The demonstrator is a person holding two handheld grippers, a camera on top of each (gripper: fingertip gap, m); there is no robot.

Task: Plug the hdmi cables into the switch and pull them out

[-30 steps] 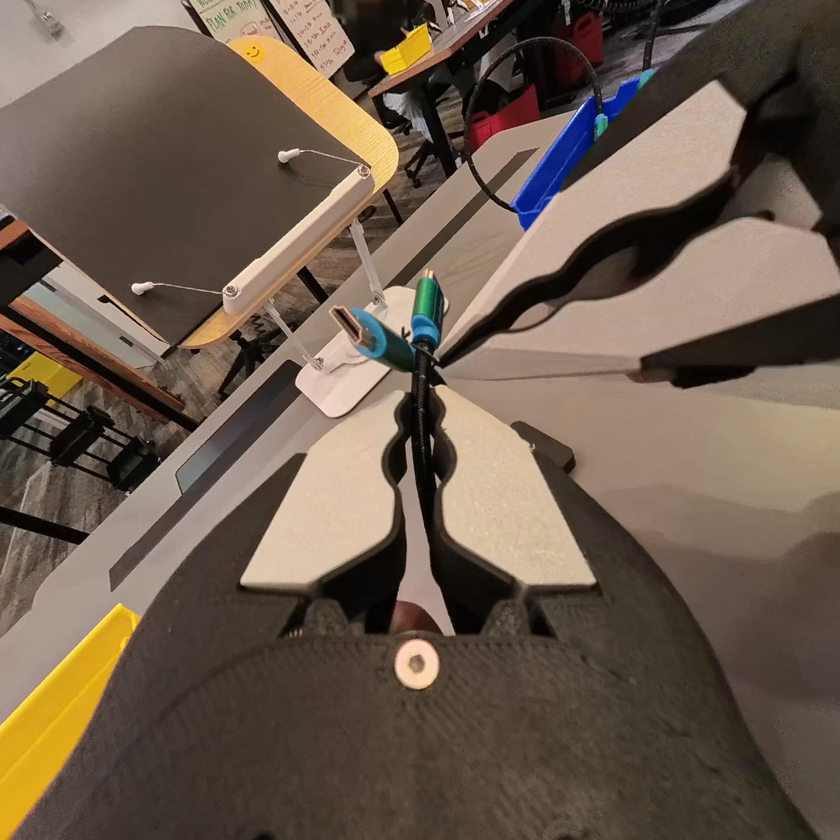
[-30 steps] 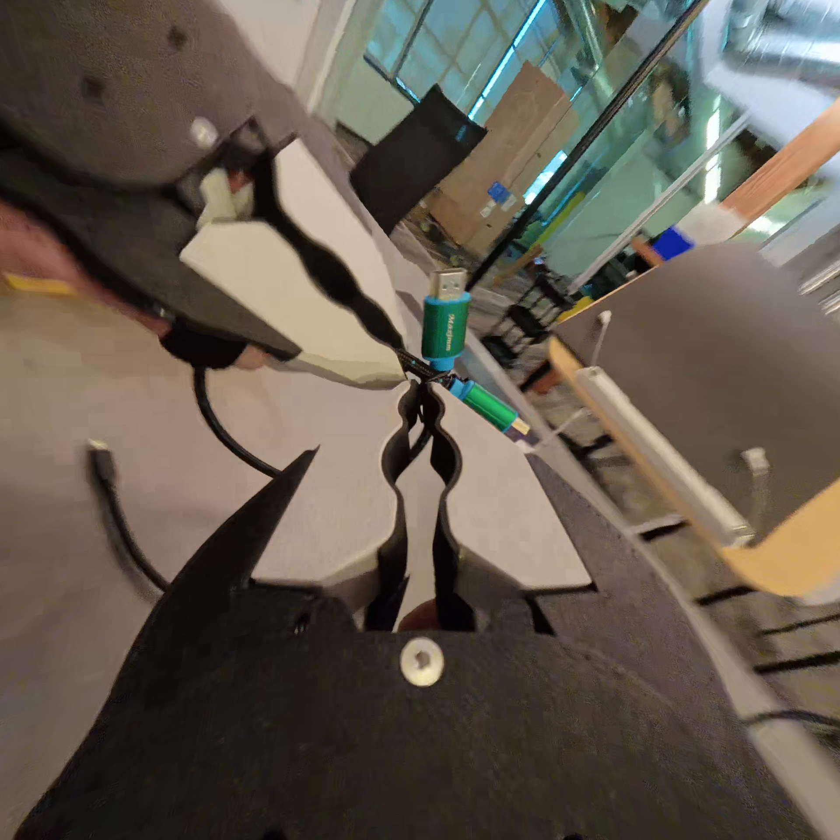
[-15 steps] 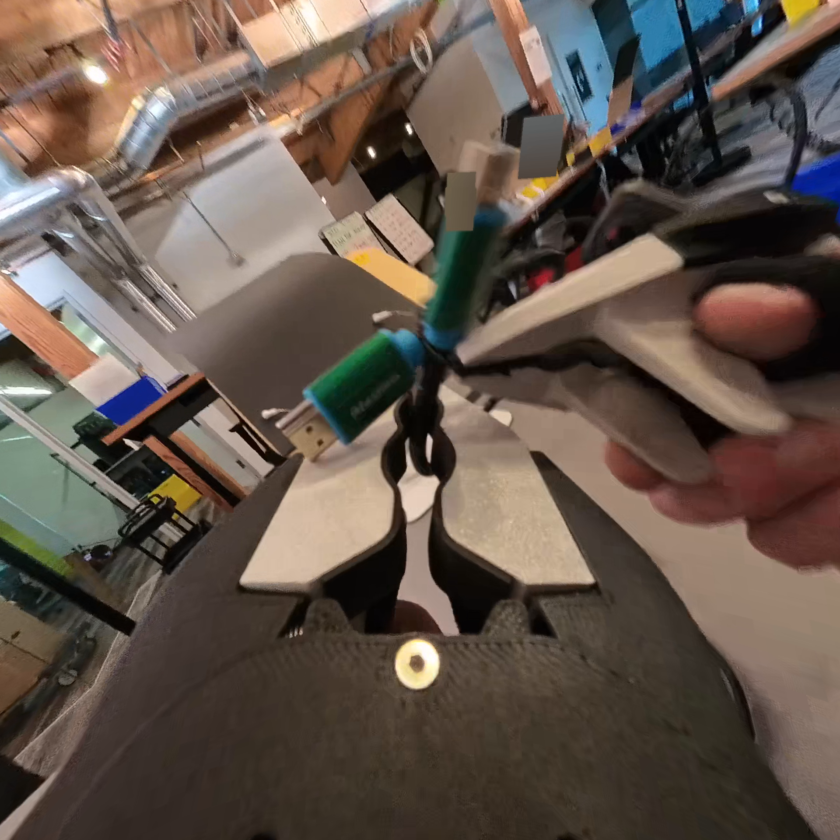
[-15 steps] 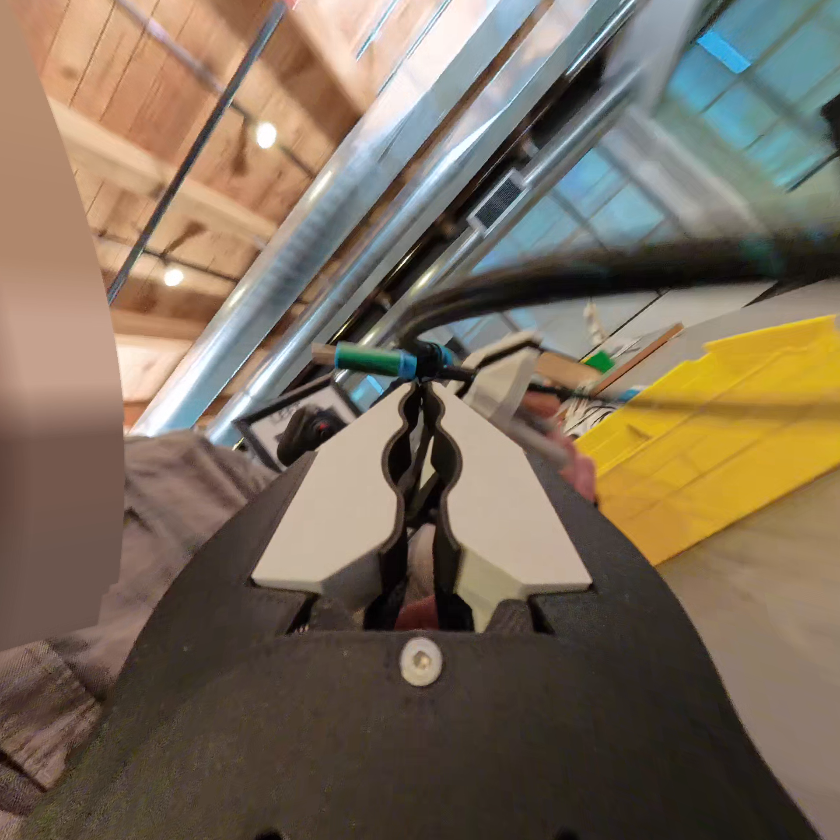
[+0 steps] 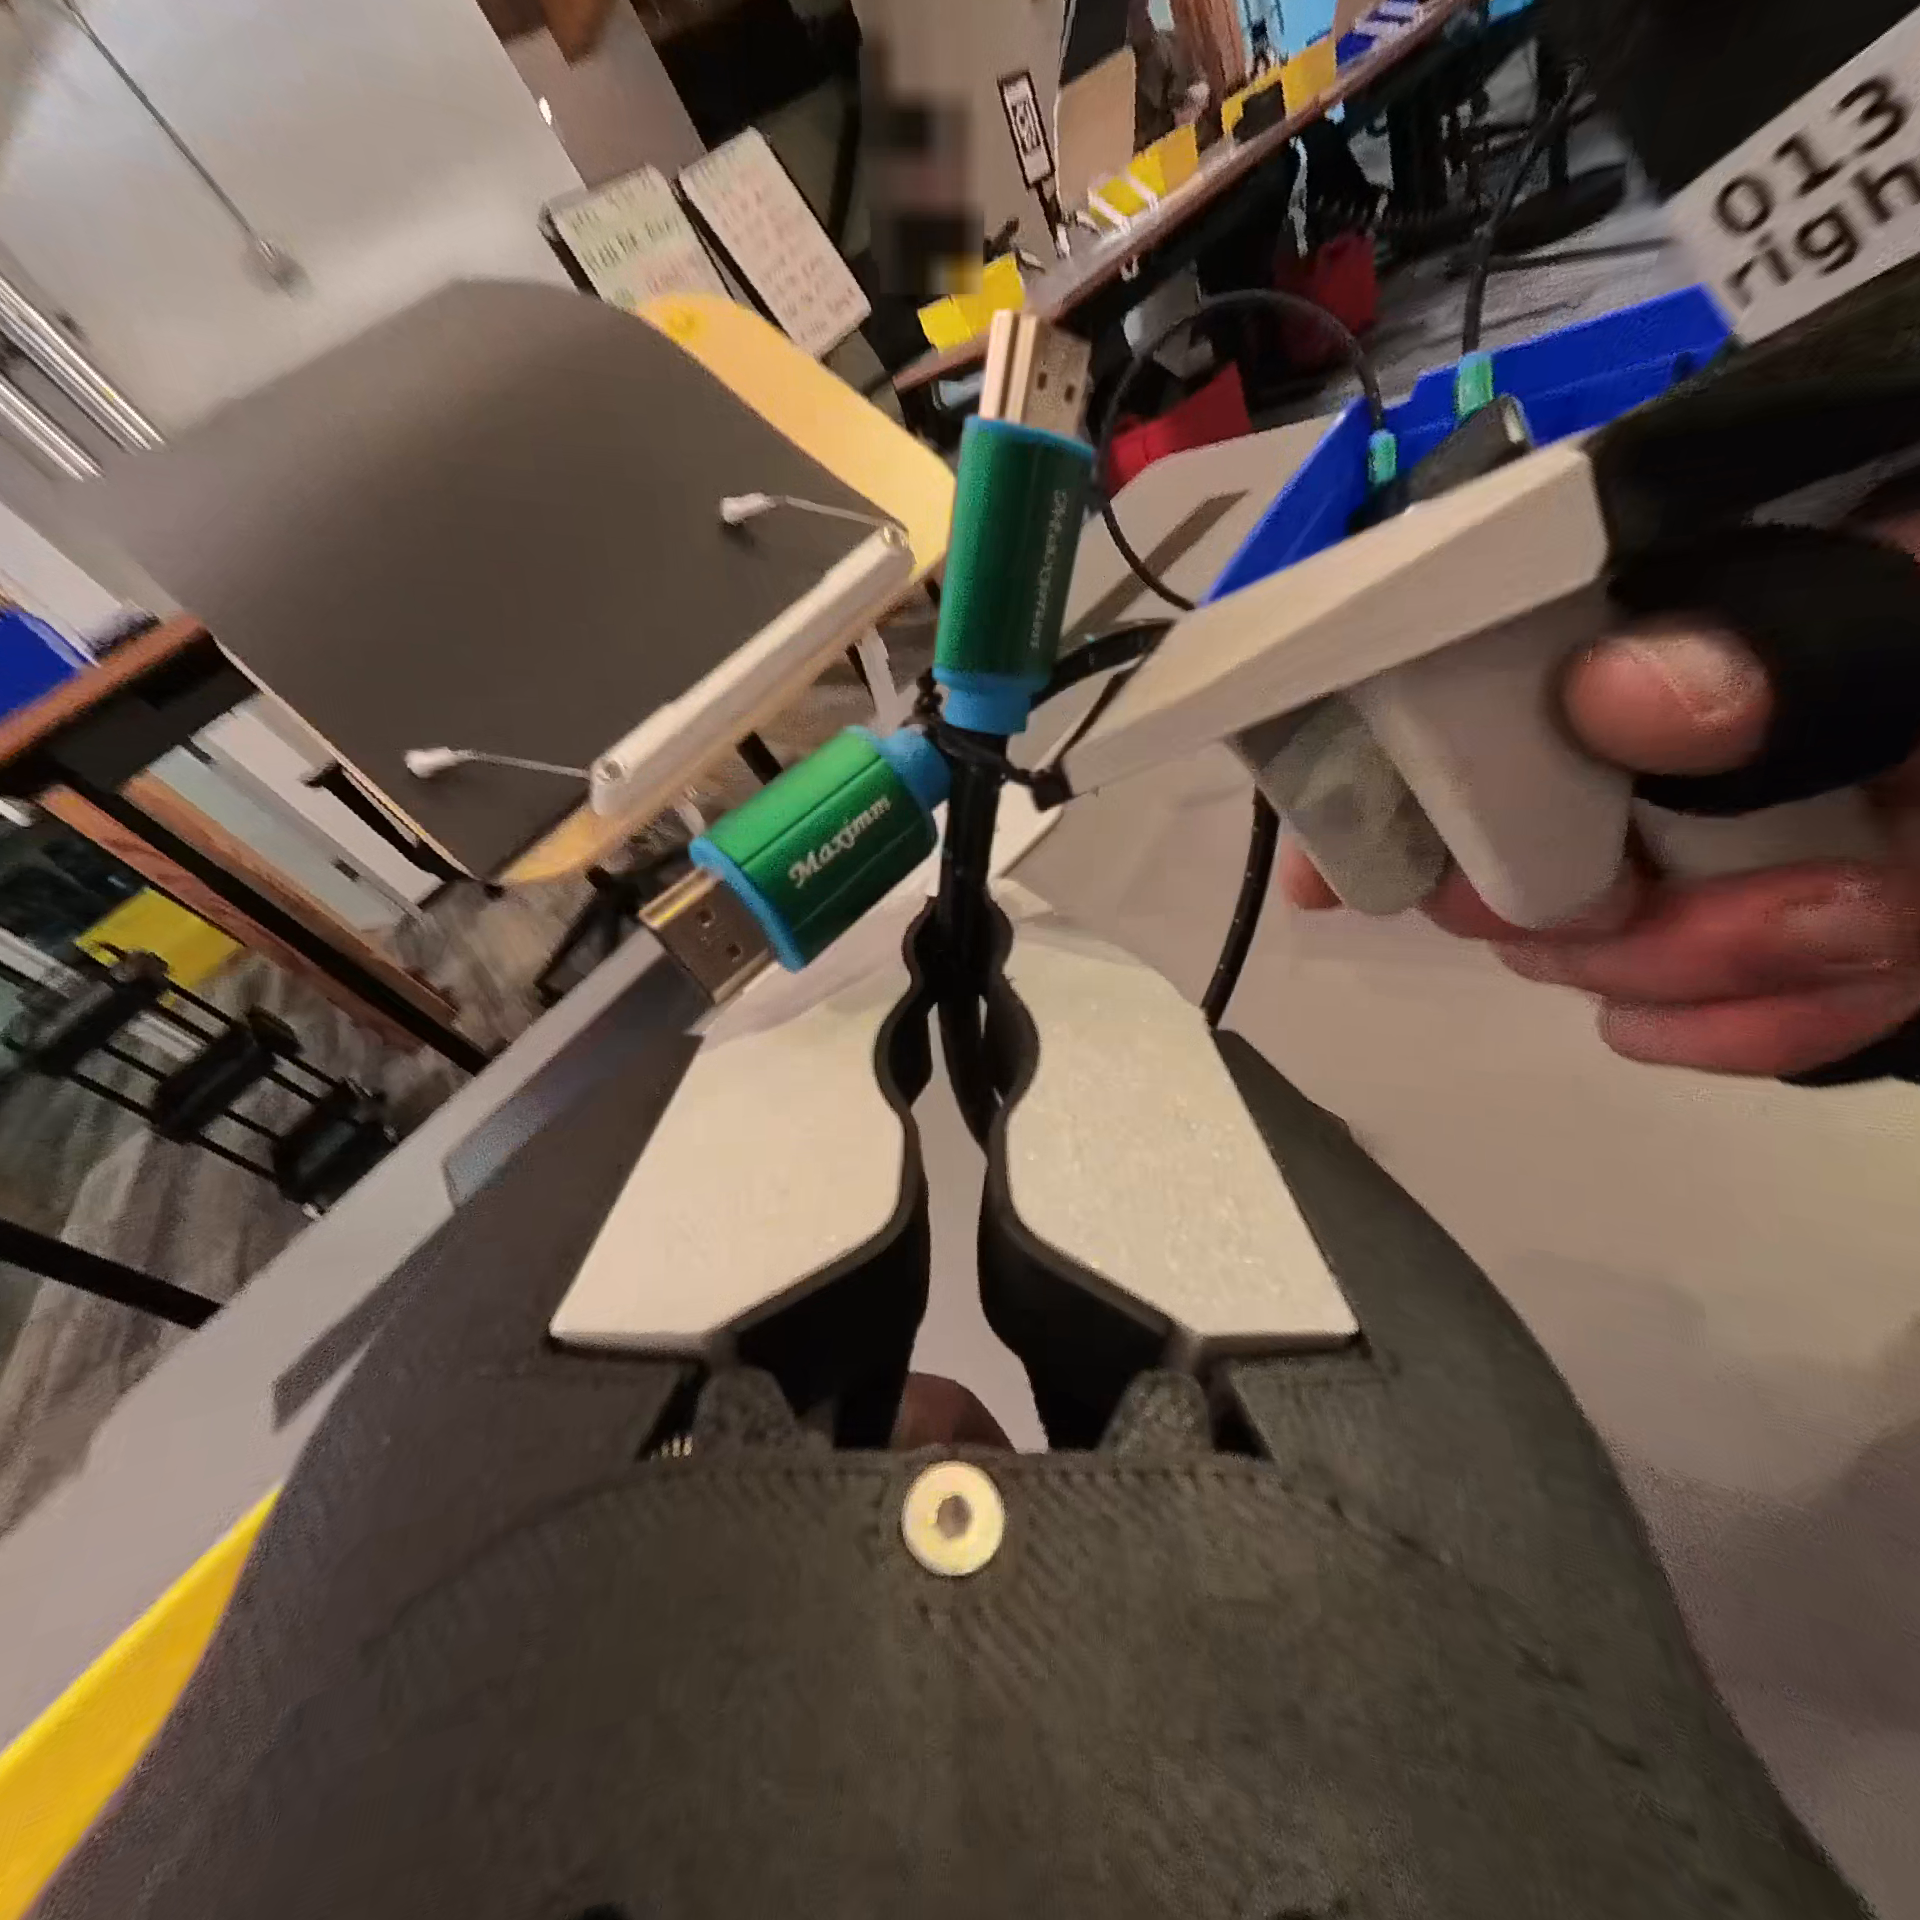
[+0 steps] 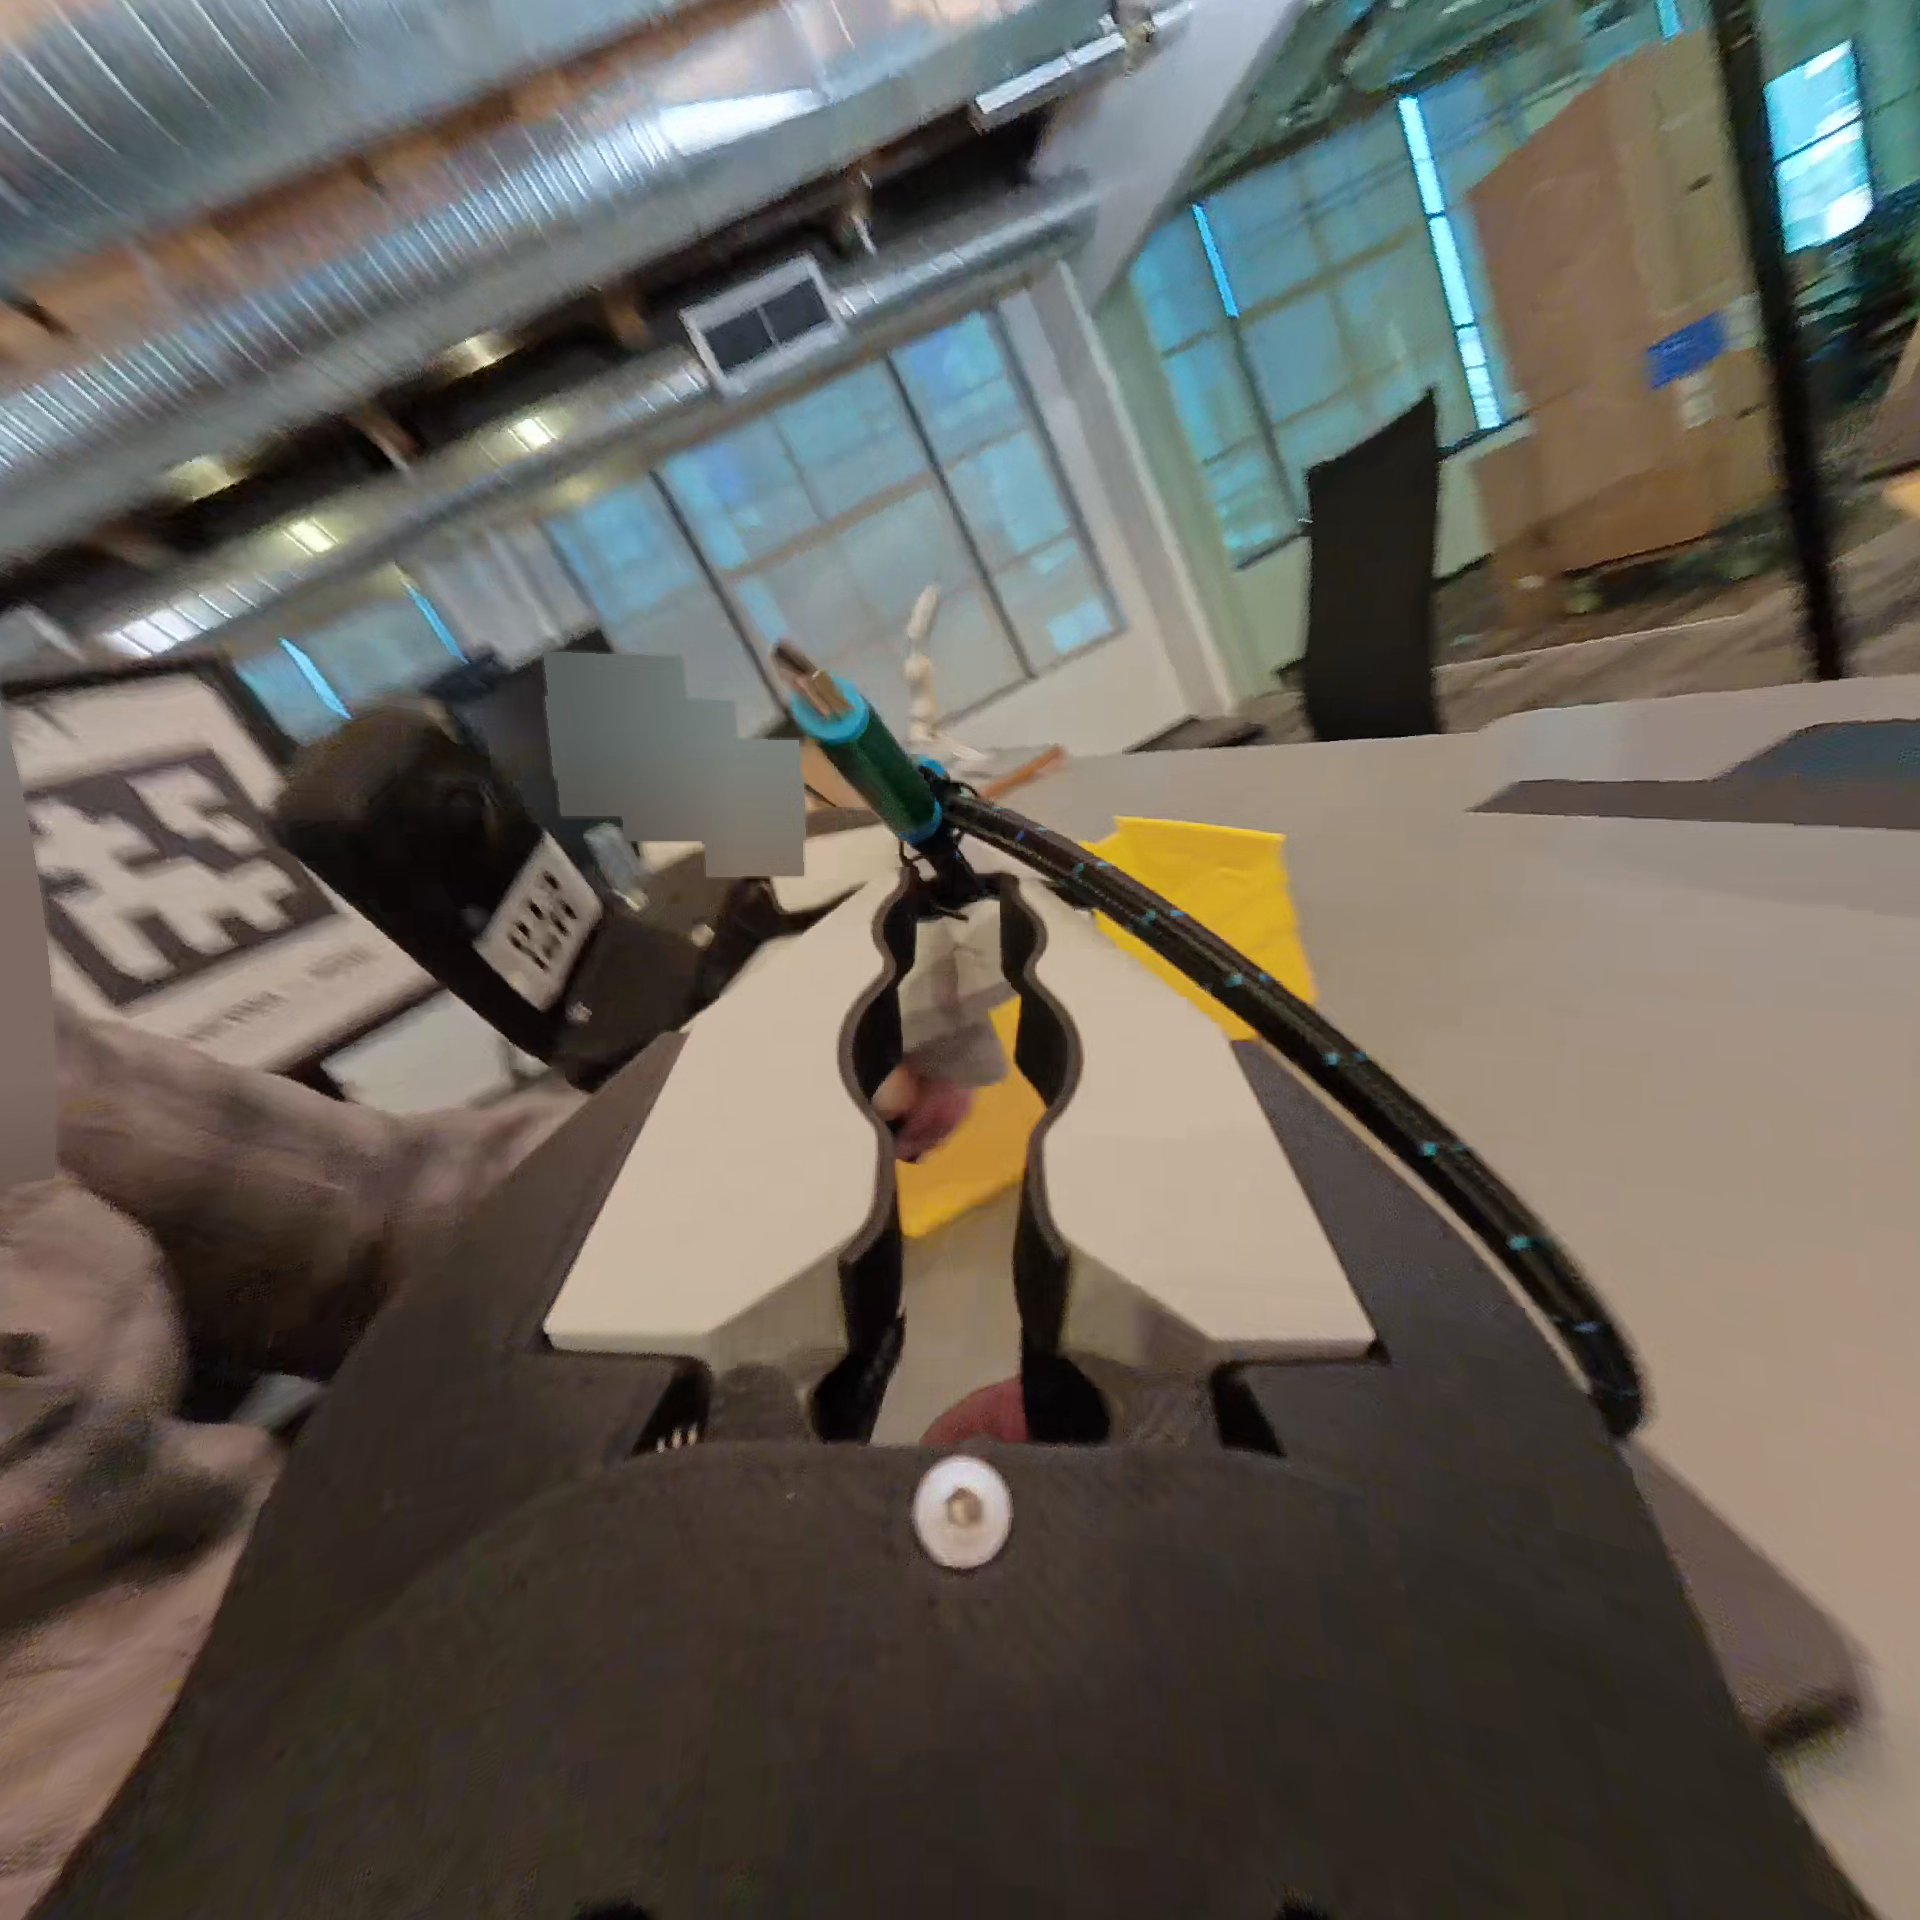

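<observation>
Two green metallic HDMI plugs with blue collars are seen at the centre of the left wrist view: one upright plug (image 5: 1013,566) and one tilted plug (image 5: 821,857) pointing lower left. Their black braided cables (image 5: 961,935) are pinched between the wavy black-edged, grey-faced fingertips of the left gripper (image 5: 958,971), whose jaws are nearly closed. From the right of the frame, the right gripper (image 5: 1049,774) is clamped on the cable just below the plugs. In the right wrist view, a speckled braided cable (image 6: 1299,1049) arcs right over the grey table (image 6: 1558,987), near a yellow plastic bin (image 6: 1195,883).
</observation>
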